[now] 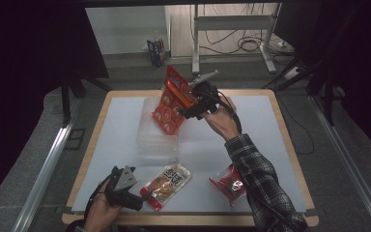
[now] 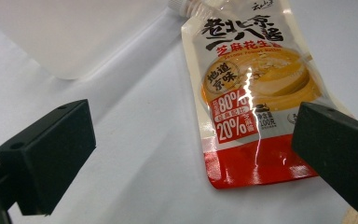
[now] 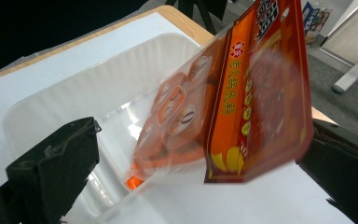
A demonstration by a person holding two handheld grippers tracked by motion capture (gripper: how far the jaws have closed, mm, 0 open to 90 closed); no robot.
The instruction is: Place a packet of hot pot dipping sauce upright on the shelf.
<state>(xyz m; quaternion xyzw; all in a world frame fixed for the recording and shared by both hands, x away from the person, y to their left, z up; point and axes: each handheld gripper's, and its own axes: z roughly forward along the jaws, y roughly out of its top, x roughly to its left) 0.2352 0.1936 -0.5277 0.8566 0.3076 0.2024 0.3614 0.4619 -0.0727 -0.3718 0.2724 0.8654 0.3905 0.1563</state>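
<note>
An orange snack pouch [image 1: 171, 104] stands tilted over a clear plastic container [image 1: 157, 137] at the table's middle back, its lower end inside the container. My right gripper [image 1: 187, 104] is raised beside it, open. In the right gripper view the blurred pouch [image 3: 242, 107] hangs between the wide-apart jaws of this gripper [image 3: 196, 158], leaning toward the right one, above the container [image 3: 74, 107]. My left gripper [image 1: 142, 198] rests open at the front left edge. Its jaws [image 2: 191, 137] straddle the red bottom end of a sauce pouch [image 2: 247, 93], not touching it.
The sauce pouch [image 1: 166, 183] lies flat near the front edge. A red packet [image 1: 229, 183] lies at the front right, partly under the plaid sleeve. White sheet covers the wooden table [image 1: 290, 145]. A corner of the clear container [image 2: 74, 37] shows beyond the left gripper.
</note>
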